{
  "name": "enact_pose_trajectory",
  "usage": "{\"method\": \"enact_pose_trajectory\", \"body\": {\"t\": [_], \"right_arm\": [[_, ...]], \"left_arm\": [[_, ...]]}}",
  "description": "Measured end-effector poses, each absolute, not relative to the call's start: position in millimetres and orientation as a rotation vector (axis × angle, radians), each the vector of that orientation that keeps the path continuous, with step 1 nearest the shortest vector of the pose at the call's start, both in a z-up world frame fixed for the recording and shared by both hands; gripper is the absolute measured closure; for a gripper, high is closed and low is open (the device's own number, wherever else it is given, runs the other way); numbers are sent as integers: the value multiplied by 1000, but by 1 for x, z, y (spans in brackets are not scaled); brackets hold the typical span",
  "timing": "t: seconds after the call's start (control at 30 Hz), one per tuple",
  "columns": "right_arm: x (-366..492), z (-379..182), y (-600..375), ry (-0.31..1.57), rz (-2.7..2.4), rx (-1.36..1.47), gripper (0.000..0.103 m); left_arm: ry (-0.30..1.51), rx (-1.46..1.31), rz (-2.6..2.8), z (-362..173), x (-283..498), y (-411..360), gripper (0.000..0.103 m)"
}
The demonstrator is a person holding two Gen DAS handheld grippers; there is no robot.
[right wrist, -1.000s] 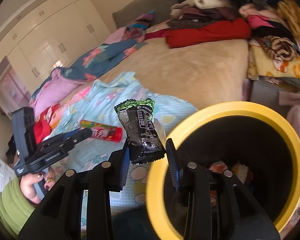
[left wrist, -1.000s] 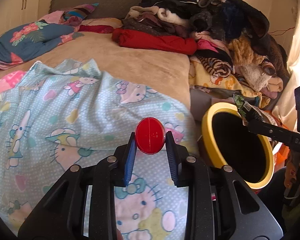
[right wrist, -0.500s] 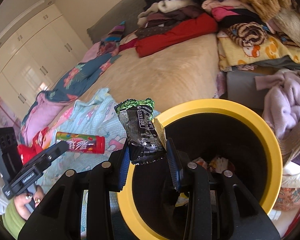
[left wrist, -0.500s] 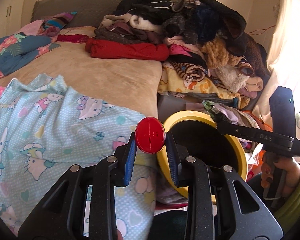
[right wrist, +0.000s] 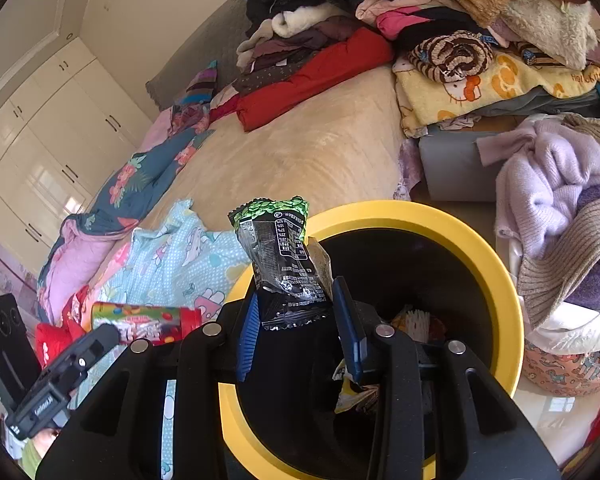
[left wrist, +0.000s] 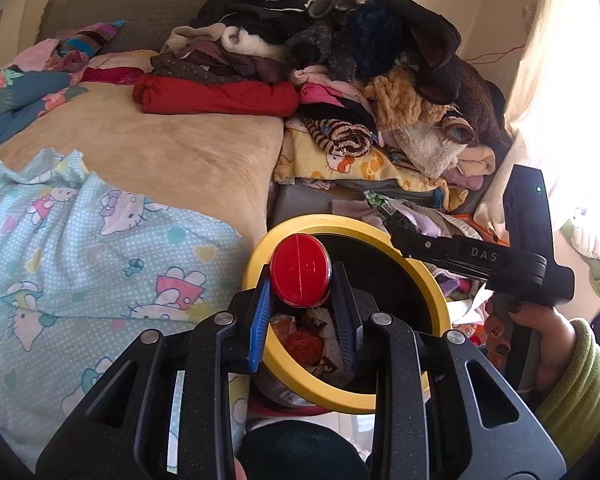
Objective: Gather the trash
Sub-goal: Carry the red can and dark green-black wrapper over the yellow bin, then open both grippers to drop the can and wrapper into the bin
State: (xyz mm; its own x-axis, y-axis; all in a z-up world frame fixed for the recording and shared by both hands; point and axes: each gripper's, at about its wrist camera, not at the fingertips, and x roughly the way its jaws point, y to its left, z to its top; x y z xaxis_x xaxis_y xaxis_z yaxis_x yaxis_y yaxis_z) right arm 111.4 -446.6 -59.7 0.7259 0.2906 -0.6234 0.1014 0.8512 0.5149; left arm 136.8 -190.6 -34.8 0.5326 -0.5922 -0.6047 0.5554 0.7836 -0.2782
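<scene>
My left gripper (left wrist: 302, 280) is shut on a candy tube (left wrist: 300, 276), whose round red cap faces the camera. It hangs over the left part of a black bin with a yellow rim (left wrist: 332, 222). The right wrist view shows the tube (right wrist: 146, 322) from the side, colourful with a red end, in the left gripper (right wrist: 108, 332). My right gripper (right wrist: 296, 296) is shut on a crumpled black and green snack wrapper (right wrist: 284, 264) above the bin's near left rim (right wrist: 420, 212). Seen from the left wrist, the right gripper (left wrist: 392, 220) reaches over the bin's far right rim with the wrapper (left wrist: 376, 200).
Wrappers and other trash (left wrist: 304, 340) lie inside the bin. The bin stands against a bed with a beige cover (left wrist: 172, 152) and a light blue cartoon blanket (left wrist: 80, 260). Piled clothes (left wrist: 340, 60) fill the far side. A basket with a lilac sweater (right wrist: 552, 184) stands to the right.
Both grippers moved sideways toward the bin with their loads. The tube now hangs over the bin's opening instead of the blanket, and the wrapper sits further over the opening.
</scene>
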Motion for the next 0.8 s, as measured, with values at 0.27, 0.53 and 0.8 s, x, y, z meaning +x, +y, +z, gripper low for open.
{"method": "enact_pose_trajectory", "body": {"t": [0.27, 0.53, 0.8], "right_arm": [[108, -63, -465, 744, 70, 578, 69], [105, -68, -482, 732, 43, 615, 68], [107, -77, -492, 758, 36, 640, 67]], "left_arm": [[742, -4, -722, -38, 124, -214, 81], [768, 33, -757, -52, 117, -236, 81], [803, 72, -783, -66, 113, -253, 81]]}}
